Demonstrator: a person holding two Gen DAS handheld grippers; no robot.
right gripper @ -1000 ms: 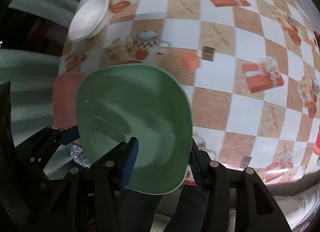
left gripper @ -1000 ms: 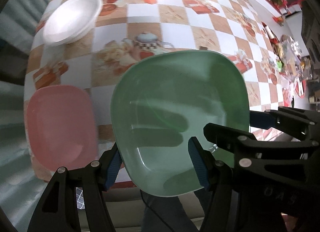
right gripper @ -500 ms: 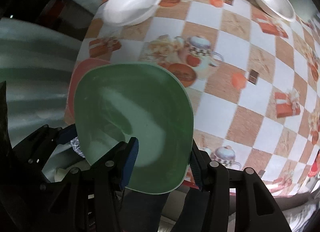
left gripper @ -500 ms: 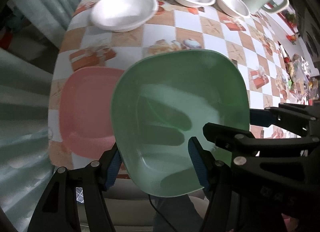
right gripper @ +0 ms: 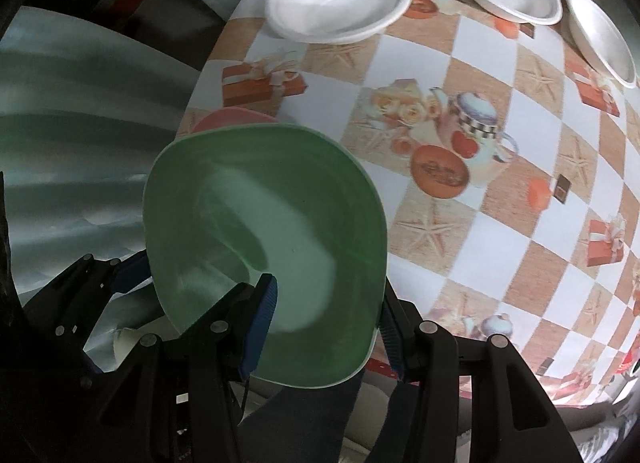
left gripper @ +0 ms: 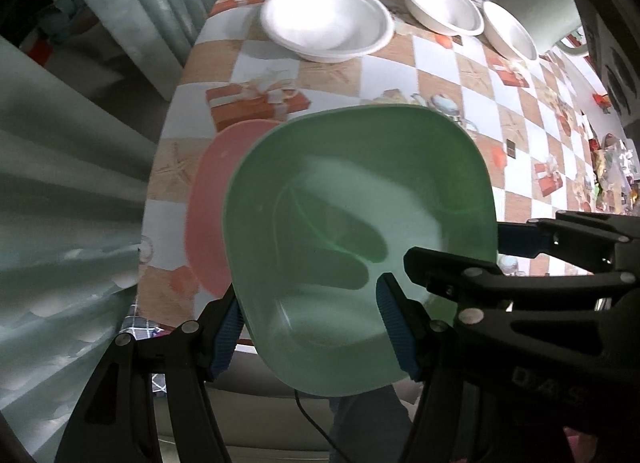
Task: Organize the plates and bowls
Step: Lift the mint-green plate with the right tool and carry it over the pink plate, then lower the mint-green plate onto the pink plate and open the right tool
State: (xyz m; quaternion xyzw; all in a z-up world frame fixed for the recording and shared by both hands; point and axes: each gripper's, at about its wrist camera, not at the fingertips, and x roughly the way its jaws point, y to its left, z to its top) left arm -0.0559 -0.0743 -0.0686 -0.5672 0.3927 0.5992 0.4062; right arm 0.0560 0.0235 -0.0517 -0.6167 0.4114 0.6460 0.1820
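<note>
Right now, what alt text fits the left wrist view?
Both grippers grip a green plate by its near edge, partly over a pink plate on a checkered tablecloth. Three white bowls sit beyond.

Both grippers are black, with long, flat arms. The left gripper (left gripper: 310, 327) has blue ridged pads on its fingers (left gripper: 394, 327). Small round silver screws dot the arms. The right gripper (right gripper: 326, 327) looks the same, with blue pads (right gripper: 262, 327). One black part has pale raised letters. A thin black cable hangs near the bottom.
</note>
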